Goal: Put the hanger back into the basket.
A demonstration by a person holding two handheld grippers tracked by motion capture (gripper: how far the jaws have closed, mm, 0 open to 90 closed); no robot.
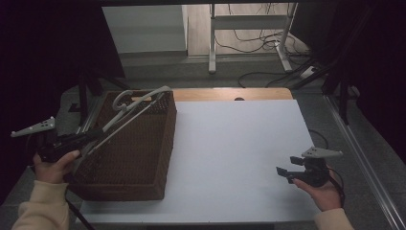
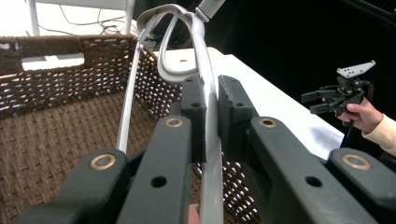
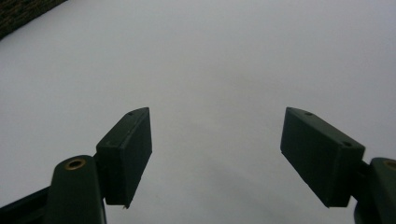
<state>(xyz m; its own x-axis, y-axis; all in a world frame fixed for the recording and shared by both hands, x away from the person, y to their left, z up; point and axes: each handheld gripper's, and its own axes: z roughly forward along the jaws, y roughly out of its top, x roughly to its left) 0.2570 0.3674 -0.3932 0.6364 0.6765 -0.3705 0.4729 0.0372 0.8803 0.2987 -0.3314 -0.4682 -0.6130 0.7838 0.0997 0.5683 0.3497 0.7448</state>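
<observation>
Left gripper point(image 2: 211, 100): clamped on the grey hanger point(image 2: 205, 84), which is held slanting over the wicker basket point(image 1: 143, 158). Right gripper point(image 1: 283, 173): jaws apart, nothing held, poised above the white counter point(image 1: 230, 143), well apart from the basket.

Jaws clamp a grey hanger point(image 2: 205, 93) over the wicker basket point(image 2: 56, 126).

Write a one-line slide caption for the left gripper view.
Left tool shut on a grey hanger above a brown wicker basket.
</observation>
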